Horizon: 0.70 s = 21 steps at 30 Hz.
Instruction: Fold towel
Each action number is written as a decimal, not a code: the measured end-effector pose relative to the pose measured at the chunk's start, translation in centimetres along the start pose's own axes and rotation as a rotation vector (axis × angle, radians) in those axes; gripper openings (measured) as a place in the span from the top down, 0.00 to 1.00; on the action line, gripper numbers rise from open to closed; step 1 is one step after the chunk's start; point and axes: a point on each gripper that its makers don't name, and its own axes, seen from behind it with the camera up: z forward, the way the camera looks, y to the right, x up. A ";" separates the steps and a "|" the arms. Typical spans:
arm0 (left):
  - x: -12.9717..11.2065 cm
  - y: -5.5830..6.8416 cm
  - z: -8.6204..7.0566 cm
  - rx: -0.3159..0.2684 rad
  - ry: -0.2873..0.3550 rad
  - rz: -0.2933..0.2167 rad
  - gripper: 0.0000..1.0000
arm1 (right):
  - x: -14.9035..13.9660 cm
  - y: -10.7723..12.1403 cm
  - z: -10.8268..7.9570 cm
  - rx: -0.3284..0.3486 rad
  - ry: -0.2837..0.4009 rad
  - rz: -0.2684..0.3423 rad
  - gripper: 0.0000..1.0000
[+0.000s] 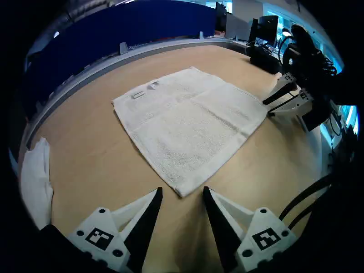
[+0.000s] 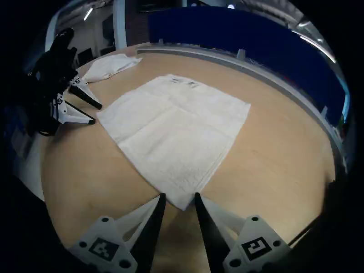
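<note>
Straddling towel (image 2: 175, 132) corner — rt hand-held gripper (image 2: 178, 196).

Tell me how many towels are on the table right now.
2. A flat towel lies spread in the middle of the table; a bunched towel sits off to the side near the table's edge. Others may lie out of view.
</note>
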 end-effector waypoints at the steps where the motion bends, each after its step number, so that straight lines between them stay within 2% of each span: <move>1: 0.0 0.1 0.0 -0.001 -0.001 0.002 0.42 | 0.0 0.0 0.0 0.000 0.000 0.001 0.52; 9: 0.0 1.0 -0.1 -0.009 -0.013 0.018 0.64 | -0.1 0.0 -0.1 0.003 -0.014 0.014 0.62; 12: 0.0 1.0 -0.1 -0.003 -0.015 0.016 0.70 | 0.0 0.1 -0.1 0.006 -0.017 0.018 0.66; 15: 0.0 0.8 -0.1 0.010 -0.017 0.009 0.74 | 0.2 0.1 -0.1 0.011 -0.014 0.023 0.77; 17: 0.0 0.7 -0.1 0.014 -0.017 0.004 0.77 | 0.4 0.1 -0.2 0.012 -0.008 0.027 0.81; 21: 0.0 0.7 -0.1 0.014 -0.019 -0.004 0.83 | 0.5 0.1 -0.3 0.018 -0.010 0.020 0.82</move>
